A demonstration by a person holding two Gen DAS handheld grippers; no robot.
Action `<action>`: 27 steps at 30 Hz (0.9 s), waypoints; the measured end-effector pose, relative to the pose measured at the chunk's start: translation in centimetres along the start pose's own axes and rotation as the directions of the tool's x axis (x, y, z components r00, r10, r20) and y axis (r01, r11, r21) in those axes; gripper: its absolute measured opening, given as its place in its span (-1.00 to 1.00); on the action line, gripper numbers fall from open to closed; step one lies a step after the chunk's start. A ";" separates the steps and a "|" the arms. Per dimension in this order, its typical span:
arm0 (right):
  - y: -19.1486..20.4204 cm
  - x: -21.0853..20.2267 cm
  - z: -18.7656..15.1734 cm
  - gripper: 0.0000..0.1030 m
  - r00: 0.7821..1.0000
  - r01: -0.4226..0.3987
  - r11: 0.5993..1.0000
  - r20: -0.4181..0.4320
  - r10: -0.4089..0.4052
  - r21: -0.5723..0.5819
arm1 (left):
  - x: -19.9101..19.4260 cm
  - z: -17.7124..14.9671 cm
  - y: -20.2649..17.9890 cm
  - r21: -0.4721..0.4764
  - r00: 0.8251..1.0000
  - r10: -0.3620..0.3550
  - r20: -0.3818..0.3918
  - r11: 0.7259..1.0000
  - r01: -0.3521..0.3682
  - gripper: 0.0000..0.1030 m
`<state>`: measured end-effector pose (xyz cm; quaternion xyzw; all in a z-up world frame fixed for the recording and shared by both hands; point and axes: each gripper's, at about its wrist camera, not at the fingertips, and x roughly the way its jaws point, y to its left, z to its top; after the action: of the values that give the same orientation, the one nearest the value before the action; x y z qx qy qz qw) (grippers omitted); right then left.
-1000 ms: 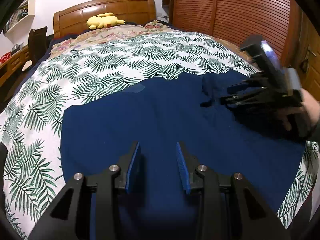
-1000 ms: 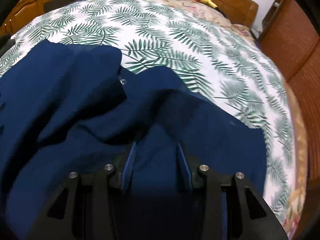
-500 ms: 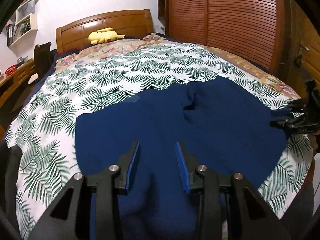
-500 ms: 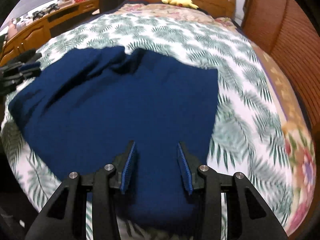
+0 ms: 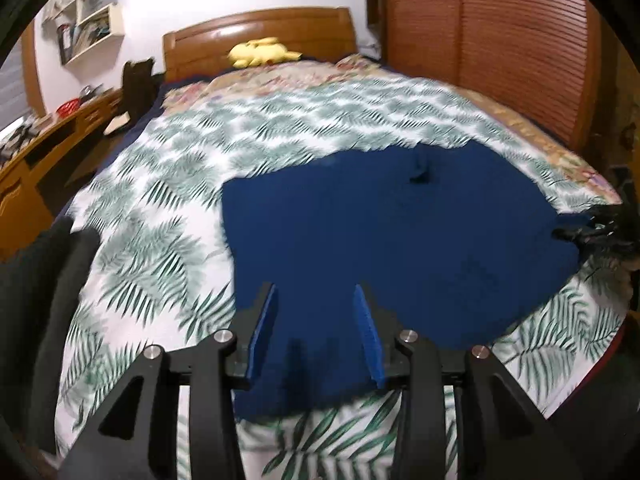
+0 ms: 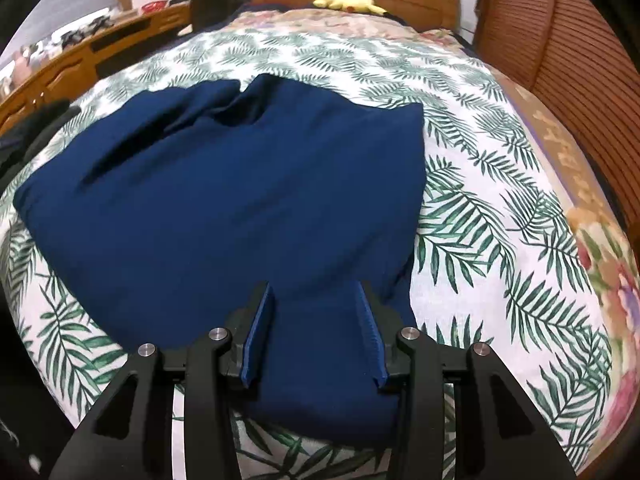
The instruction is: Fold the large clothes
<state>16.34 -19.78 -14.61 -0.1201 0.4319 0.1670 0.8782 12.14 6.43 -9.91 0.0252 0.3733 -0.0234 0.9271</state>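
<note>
A large navy garment [image 5: 380, 232] lies spread over the palm-leaf bedcover [image 5: 168, 216]. Its near edge runs up between the blue pads of my left gripper [image 5: 315, 292] and bunches into small folds there. The left jaws are opening, with cloth still filling the gap. In the right wrist view the same garment [image 6: 240, 200] rises at its near right corner into my right gripper [image 6: 314, 290], which is shut on it. A shallow crease sits near the garment's far edge. My right gripper [image 5: 592, 232] shows dark and blurred at the garment's right corner in the left wrist view.
A yellow plush toy [image 5: 262, 52] lies by the wooden headboard [image 5: 256, 28]. A brown slatted wardrobe [image 5: 500, 48] stands along the right. A wooden desk [image 6: 80, 60] runs along the left. Something black [image 5: 44, 280] lies at the bed's near left corner.
Both grippers have pulled back toward the foot of the bed. The right one went from over the garment's middle to its right corner. The garment now lies wider and flatter.
</note>
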 end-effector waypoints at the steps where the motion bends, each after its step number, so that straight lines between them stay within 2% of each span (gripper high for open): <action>1: 0.1 -0.2 0.0 -0.17 1.000 0.006 1.000 0.008 -0.006 -0.001 | 0.0 -0.5 0.4 -0.011 1.000 0.014 -0.013 1.000 -0.014 -0.24; 6: 0.5 -2.1 0.7 -0.16 0.998 0.013 1.000 0.054 -0.013 -0.006 | 0.3 -2.8 2.5 -0.070 0.996 0.065 -0.068 0.995 -0.069 -0.24; 10: 2.1 -3.2 1.8 -0.11 0.995 -0.023 0.998 0.096 0.028 -0.061 | 1.2 -4.1 3.3 -0.088 0.991 0.076 -0.107 0.992 -0.086 -0.24; 18: 7.1 -0.8 3.3 -0.06 0.989 -0.092 0.985 0.101 0.108 -0.147 | 2.0 -4.9 4.0 -0.133 0.989 0.061 -0.137 0.988 -0.080 -0.23; 23: 8.1 1.0 3.4 -0.06 0.986 -0.145 0.980 0.065 0.155 -0.137 | 2.3 -5.8 4.2 -0.164 0.988 0.044 -0.147 0.984 -0.069 -0.23; 27: 8.3 1.9 3.8 -0.02 0.985 -0.153 0.979 0.053 0.162 -0.131 | 2.4 -6.1 4.5 -0.217 0.990 0.021 -0.142 0.975 -0.052 -0.23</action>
<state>16.84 -10.44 -14.43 -0.1355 0.4004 0.2668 0.8661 9.94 11.30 -15.84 -0.0693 0.4368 0.0370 0.8961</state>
